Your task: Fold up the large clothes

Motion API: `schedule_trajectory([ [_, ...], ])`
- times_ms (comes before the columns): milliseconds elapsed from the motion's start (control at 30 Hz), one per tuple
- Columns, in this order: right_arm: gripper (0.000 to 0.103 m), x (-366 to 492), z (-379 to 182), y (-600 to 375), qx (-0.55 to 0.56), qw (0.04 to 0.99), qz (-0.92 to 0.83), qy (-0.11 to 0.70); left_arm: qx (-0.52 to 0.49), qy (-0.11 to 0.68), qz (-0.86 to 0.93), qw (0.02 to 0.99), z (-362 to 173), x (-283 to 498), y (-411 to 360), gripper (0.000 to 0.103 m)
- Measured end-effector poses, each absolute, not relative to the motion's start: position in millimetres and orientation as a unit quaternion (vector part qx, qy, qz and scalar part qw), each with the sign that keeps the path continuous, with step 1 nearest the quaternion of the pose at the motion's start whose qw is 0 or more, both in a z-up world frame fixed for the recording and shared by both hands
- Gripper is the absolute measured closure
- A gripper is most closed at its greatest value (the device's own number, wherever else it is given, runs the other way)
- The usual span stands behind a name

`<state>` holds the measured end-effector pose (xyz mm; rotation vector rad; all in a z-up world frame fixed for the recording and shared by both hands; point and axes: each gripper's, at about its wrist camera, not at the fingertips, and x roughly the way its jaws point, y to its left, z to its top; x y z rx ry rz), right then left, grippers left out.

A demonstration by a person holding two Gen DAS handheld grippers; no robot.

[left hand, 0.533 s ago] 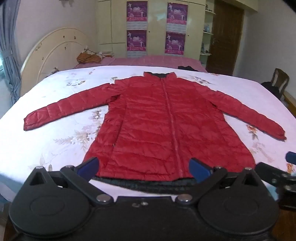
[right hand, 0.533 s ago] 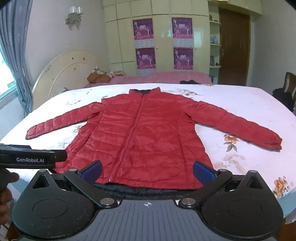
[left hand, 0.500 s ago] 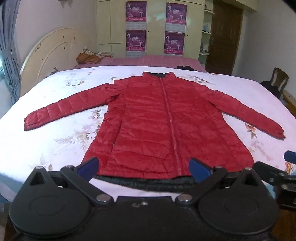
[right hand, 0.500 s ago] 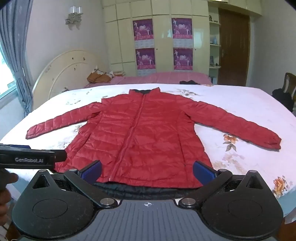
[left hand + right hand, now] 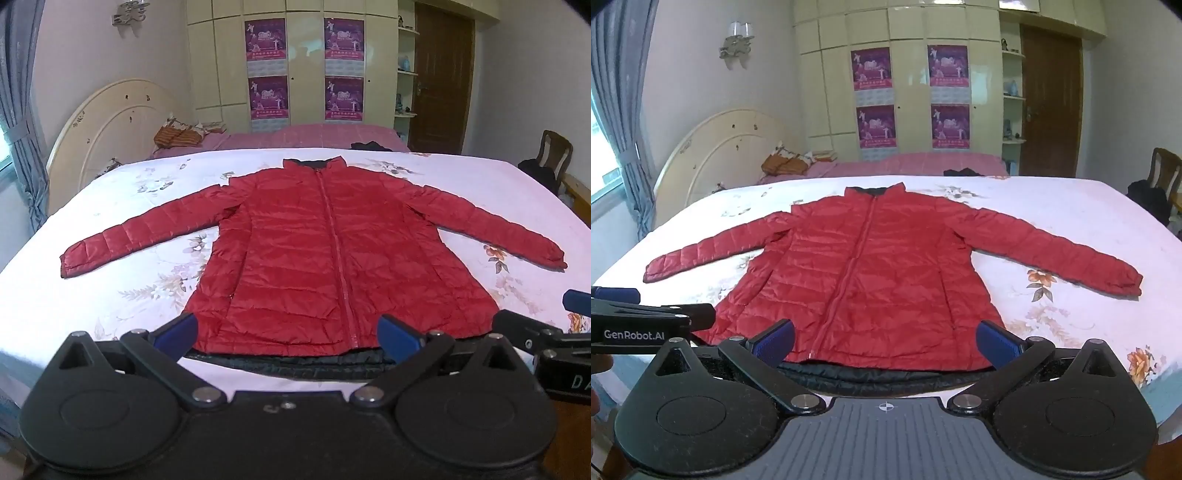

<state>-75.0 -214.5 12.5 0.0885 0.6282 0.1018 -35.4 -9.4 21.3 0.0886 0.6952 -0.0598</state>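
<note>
- Both views have tilted up a little since half a second ago: the jacket sits lower in each and more of the far wall shows; the jacket itself lies as before.
- Bed [image 5: 461, 177]: floral sheet, spreading ahead of both tongs and past the frame edges; its near edge is hidden behind the tong bodies.
- Jacket [image 5: 295, 254]: red, zipped, flat on the bed straight ahead of both tongs, collar far, sleeves out to either side. Its dark hem lies just beyond the fingertips, and parts of that hem are covered by the blue pads.
- Left tongs [image 5: 286, 334]: jaws spread wide, nothing between them, held just short of the hem. Whether the pads touch the cloth is hard to tell.
- Right tongs [image 5: 886, 341]: likewise wide apart and empty, at the hem, right of the zip's lower end.
- Each tool shows only partly in the other's view, cut off at the frame edge.
- Posters [image 5: 871, 68] on the far cupboards: print too small to read.
</note>
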Motion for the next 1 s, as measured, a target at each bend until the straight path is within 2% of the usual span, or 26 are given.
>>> schedule_trajectory([
  [1000, 0.0, -65.0, 4.7, -224.0, 0.044, 0.946, 0.04, 0.318, 0.042, 0.357, -0.031, 0.933, 17.3, -27.8, -16.2, 0.0],
])
